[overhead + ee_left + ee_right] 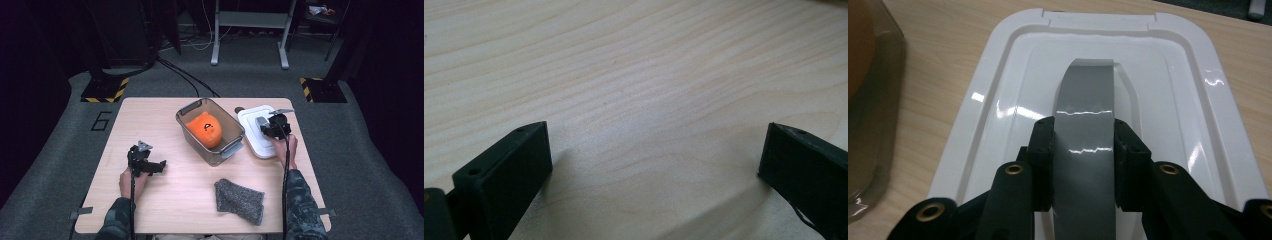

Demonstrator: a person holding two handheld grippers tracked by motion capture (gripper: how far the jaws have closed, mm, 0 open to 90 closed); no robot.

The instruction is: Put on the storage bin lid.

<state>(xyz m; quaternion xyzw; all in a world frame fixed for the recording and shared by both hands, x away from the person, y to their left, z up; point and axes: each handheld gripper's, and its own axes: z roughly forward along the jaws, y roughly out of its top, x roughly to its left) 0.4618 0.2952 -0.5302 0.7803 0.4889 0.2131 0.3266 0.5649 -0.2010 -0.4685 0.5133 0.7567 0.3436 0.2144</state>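
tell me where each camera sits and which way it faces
High view: above the person's side, facing forward and down on the table; forearms, left gripper and right gripper show.
Left gripper view: rides that gripper, facing bare tabletop between wide-open jaws.
Right gripper view: rides that gripper, its jaws closed on the white lid's grey handle.
High and right gripper views share lid, handle and clear bin.
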